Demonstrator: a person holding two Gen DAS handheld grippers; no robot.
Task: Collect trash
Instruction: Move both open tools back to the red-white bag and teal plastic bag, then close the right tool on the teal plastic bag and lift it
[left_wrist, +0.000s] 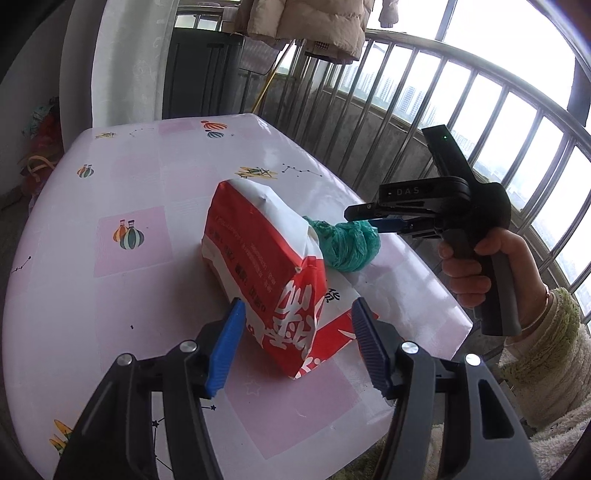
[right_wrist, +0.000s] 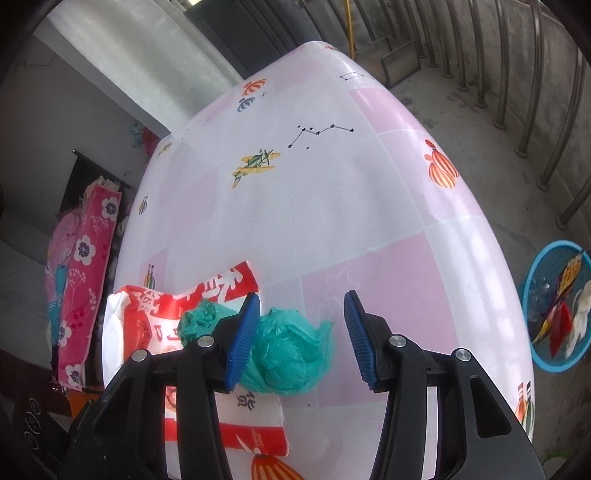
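A red and white paper bag (left_wrist: 266, 266) lies on the pink patterned tablecloth (left_wrist: 129, 206). My left gripper (left_wrist: 297, 347) stands open around the bag's near end, its blue pads on either side and not pressing it. A crumpled green plastic bag (left_wrist: 347, 243) rests just behind the paper bag. A hand (left_wrist: 476, 266) holds my right gripper (left_wrist: 364, 218), whose tips reach the green bag from the right. In the right wrist view the green plastic bag (right_wrist: 288, 354) sits between the open right gripper (right_wrist: 301, 339) pads, against the left one. The paper bag (right_wrist: 155, 325) lies to the left.
A blue basket (right_wrist: 529, 280) holding wrappers stands on the concrete floor right of the table (right_wrist: 332, 203). A metal railing (left_wrist: 443, 92) runs behind the table. A padded coat (left_wrist: 306, 26) hangs above. A pink floral quilt (right_wrist: 85, 266) lies at the left.
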